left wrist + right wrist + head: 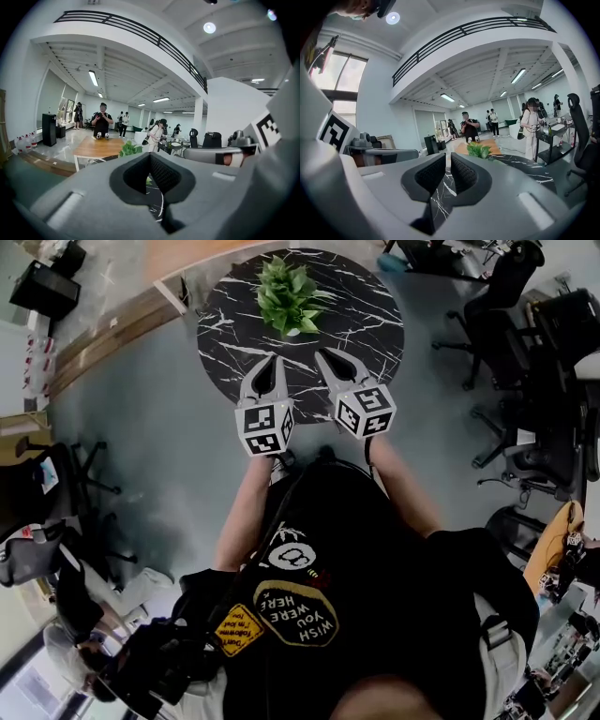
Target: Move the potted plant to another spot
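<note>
1. the plant (pixel 289 294) is seen in a small white pot (pixel 292 332), set toward the counter's (pixel 370 324) far side.
2. the left gripper (pixel 277 362) and right gripper (pixel 323 356) are held near it, apart from it, jaws together and empty.

"WISH YOU WERE HERE" on an oval patch (pixel 295 612) of the person's black shirt (pixel 375 549), upside down

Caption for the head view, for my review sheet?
Left gripper and right gripper, jaws closed and empty, poised over a round black marble table, short of the potted plant.
</note>
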The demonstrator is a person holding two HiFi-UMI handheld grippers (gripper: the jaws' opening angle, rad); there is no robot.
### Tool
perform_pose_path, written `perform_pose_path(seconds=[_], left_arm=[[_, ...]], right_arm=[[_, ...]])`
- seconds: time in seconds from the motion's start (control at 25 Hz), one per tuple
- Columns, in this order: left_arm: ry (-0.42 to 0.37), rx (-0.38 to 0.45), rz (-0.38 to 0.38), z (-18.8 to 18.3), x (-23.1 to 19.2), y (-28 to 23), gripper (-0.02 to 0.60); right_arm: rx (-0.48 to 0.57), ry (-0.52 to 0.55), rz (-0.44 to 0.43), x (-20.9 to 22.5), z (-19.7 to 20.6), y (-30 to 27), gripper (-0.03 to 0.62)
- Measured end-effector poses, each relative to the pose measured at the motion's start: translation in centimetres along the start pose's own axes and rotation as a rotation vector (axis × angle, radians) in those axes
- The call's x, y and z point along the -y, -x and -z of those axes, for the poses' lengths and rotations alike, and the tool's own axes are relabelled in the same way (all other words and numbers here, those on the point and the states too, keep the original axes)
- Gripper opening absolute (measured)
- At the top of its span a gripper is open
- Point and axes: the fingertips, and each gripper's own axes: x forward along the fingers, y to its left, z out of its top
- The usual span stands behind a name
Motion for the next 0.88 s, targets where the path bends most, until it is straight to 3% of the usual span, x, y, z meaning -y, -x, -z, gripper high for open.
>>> perform_pose_path(seconds=[0.24,0.44,0.64,0.88], left_arm=[[0.014,-0.016,0.028,1.9,-2.5,-1.0,0.003],[-0.003,-0.030,0.032,3.5,-4.3,-4.0,0.003],[-0.012,-0.085,-0.028,5.6,-6.0,-6.6,0.003],[0.022,-0.092,-0.103,7.6,-7.4,-10.6,0.003]], right_arm=[[-0.099,-0.029,-0.008,0.8,5.1,-3.4,0.069],[-0.127,-0.009,-0.038,3.2,7.7,-8.2,0.158],[-0.267,0.011,-0.074,8.1,16.1,-14.0,0.278],[-0.371,0.135,-0.019,14.4,26.0,-19.9,0.430]])
